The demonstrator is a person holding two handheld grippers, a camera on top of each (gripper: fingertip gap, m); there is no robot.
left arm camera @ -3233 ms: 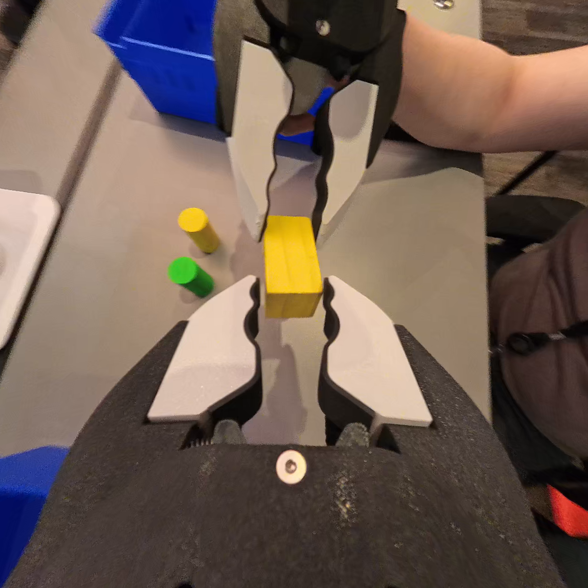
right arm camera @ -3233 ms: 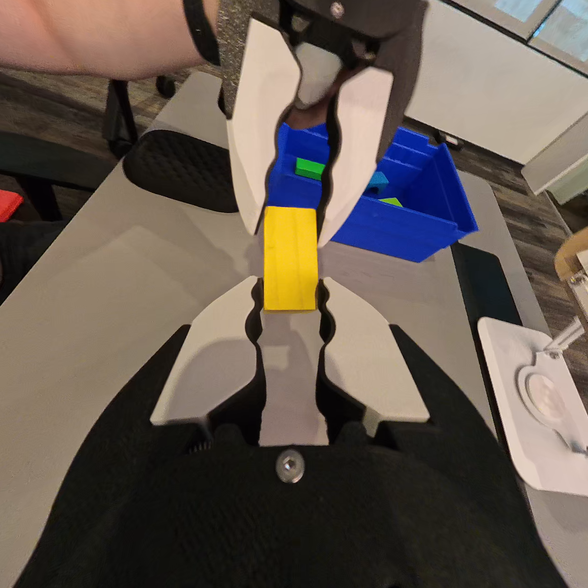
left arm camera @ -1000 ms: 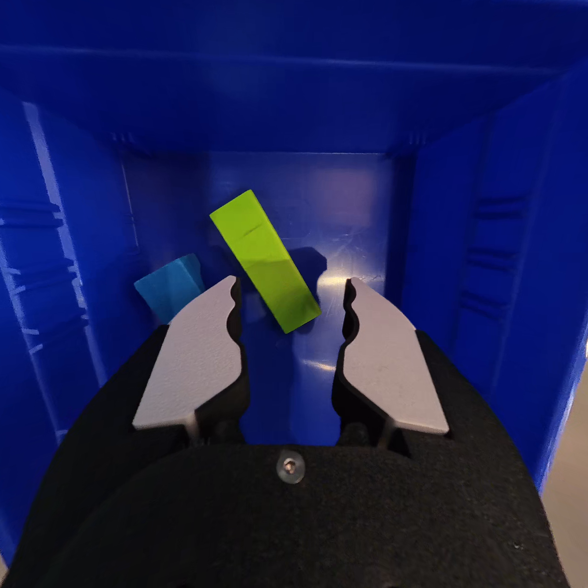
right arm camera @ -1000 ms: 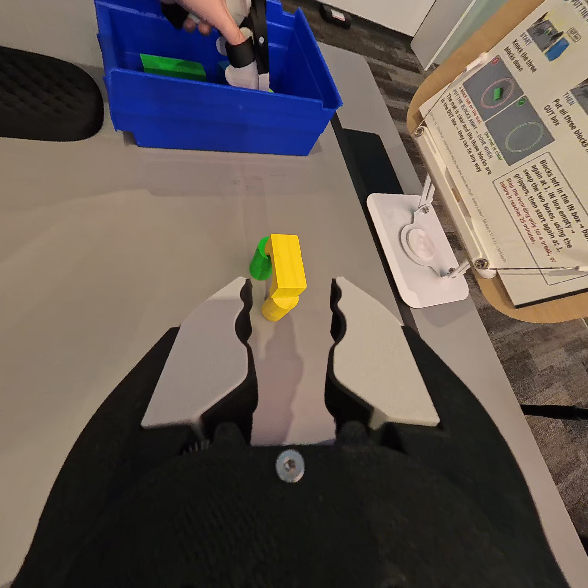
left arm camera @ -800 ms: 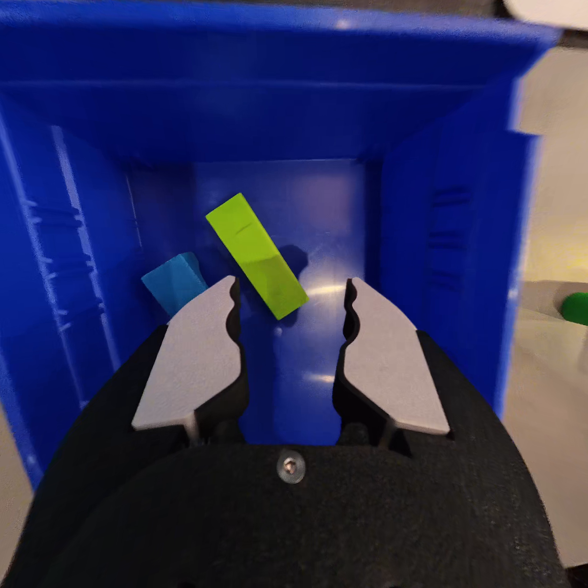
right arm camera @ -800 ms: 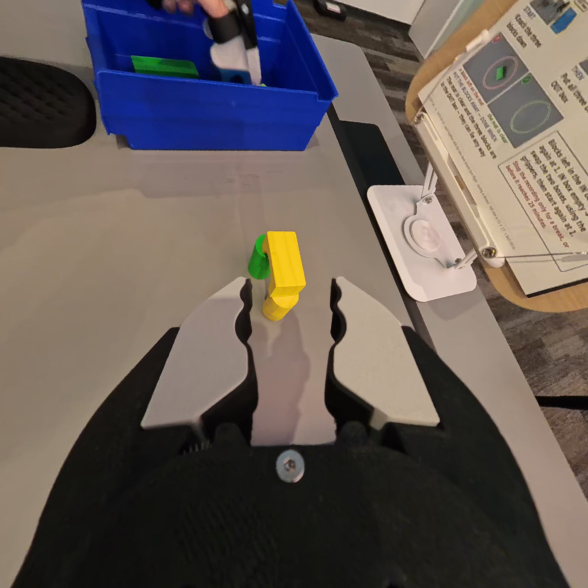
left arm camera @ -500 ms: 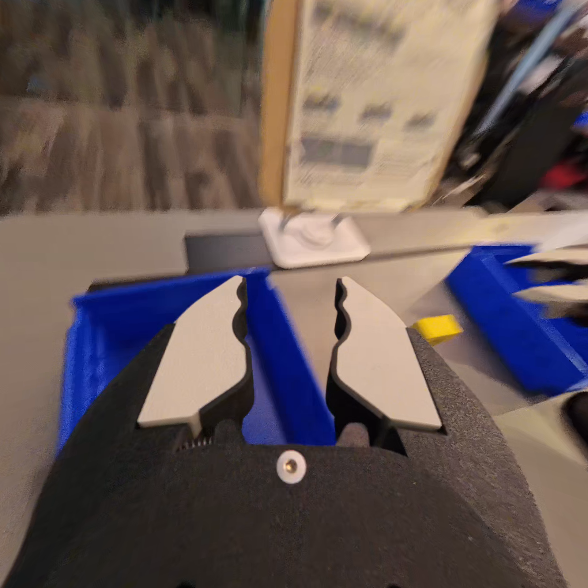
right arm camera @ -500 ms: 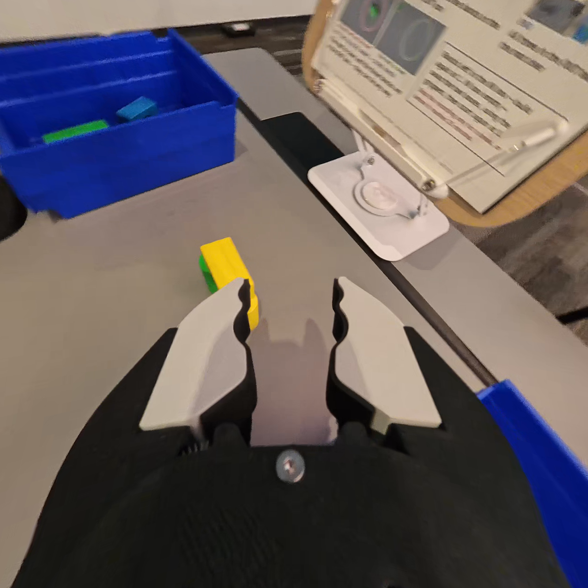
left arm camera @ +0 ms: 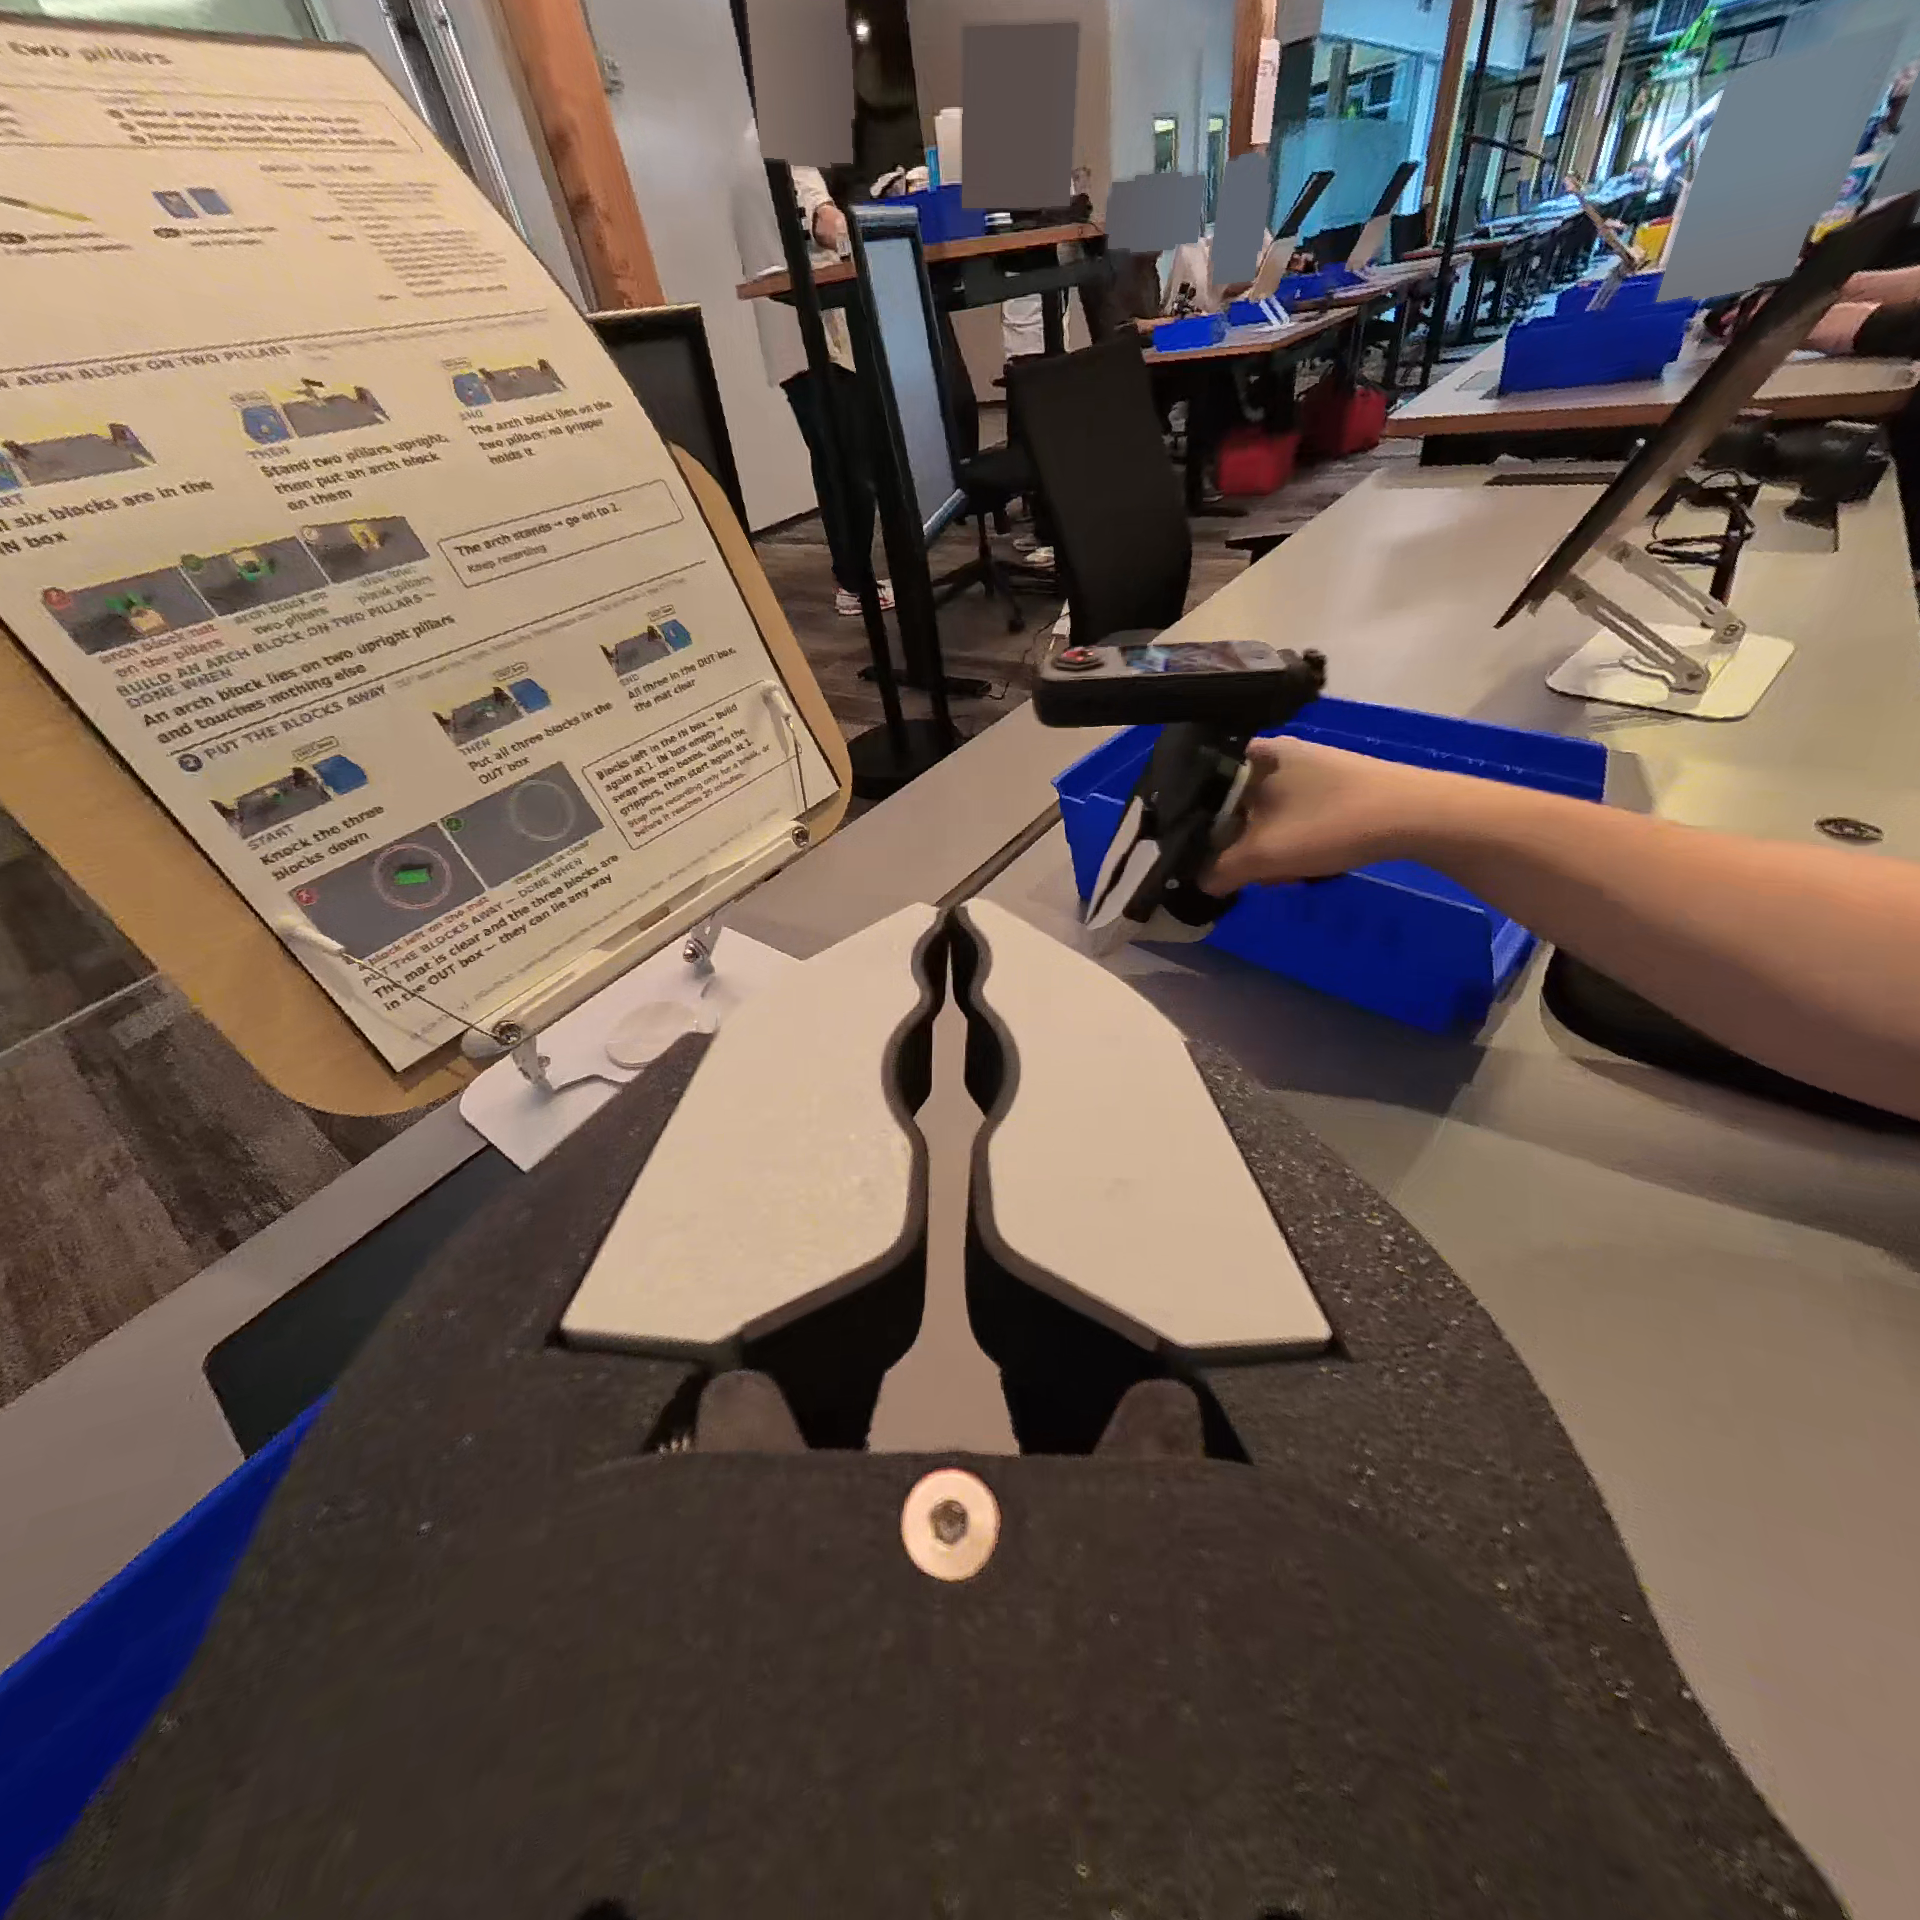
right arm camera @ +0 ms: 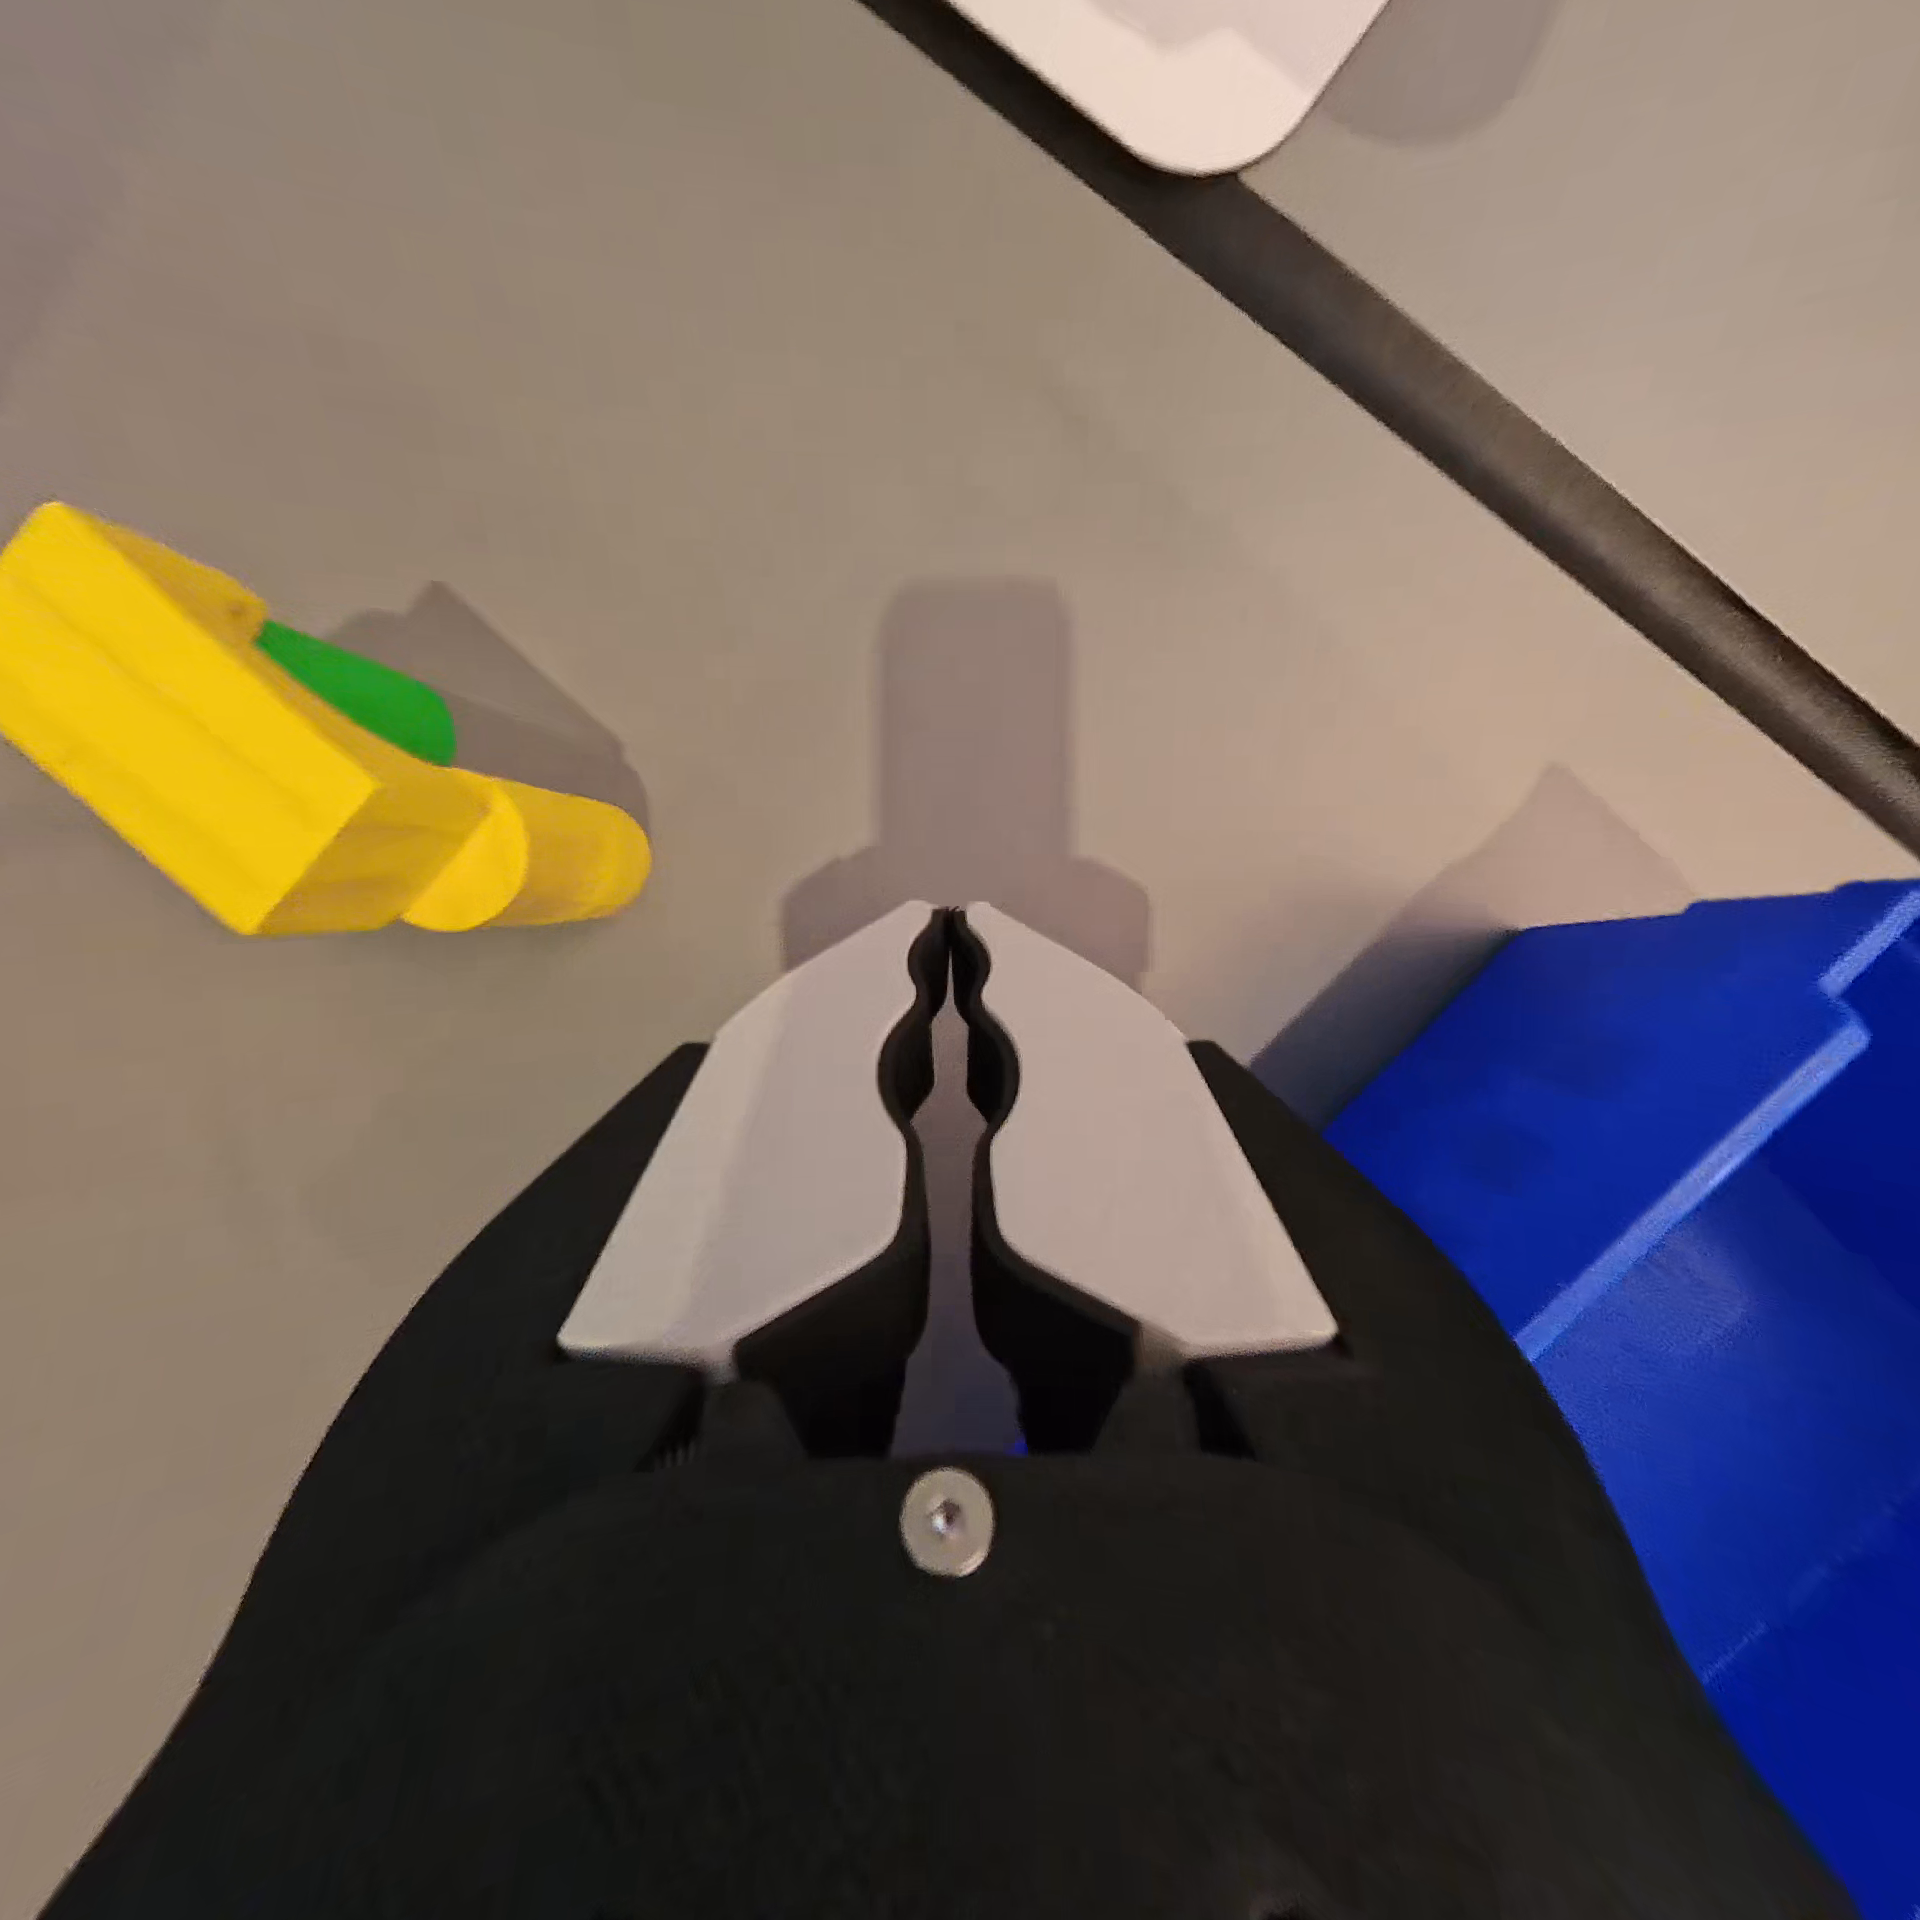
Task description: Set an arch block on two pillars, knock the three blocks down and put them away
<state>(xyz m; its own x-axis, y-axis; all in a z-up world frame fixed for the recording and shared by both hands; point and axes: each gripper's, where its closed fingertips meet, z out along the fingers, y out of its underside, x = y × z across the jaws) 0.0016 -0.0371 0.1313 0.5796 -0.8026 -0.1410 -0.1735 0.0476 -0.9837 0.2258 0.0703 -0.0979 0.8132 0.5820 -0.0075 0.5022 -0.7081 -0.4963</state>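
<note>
In the right wrist view a yellow arch block [right arm camera: 177,748] rests on a yellow pillar [right arm camera: 566,868] and a green pillar [right arm camera: 364,691] on the grey table, at the left. My right gripper [right arm camera: 948,914] is shut and empty, pointing down at bare table to the right of the stack and apart from it. My left gripper [left arm camera: 951,916] is shut and empty, held above the table and facing the instruction board. The right gripper also shows in the left wrist view [left arm camera: 1117,925], held by a hand. No blocks show in the left wrist view.
A blue bin [right arm camera: 1714,1247] stands close at the right gripper's right and also shows in the left wrist view [left arm camera: 1351,935]. Another blue bin [left arm camera: 104,1610] is under the left gripper. An instruction board [left arm camera: 364,571] on a white base [right arm camera: 1195,62] stands behind a black strip [right arm camera: 1455,416]. Across from one pair of fingers to the other is roughly 35 cm. Between my right fingertips and the yellow arch block [right arm camera: 177,748] there is roughly 11 cm. To the green pillar [right arm camera: 364,691]: right tips about 15 cm, left tips about 30 cm.
Both grippers have shut. The left one came up out of the blue bin and turned toward the board. The right one moved away from the stack, toward the other bin, and tipped downward.
</note>
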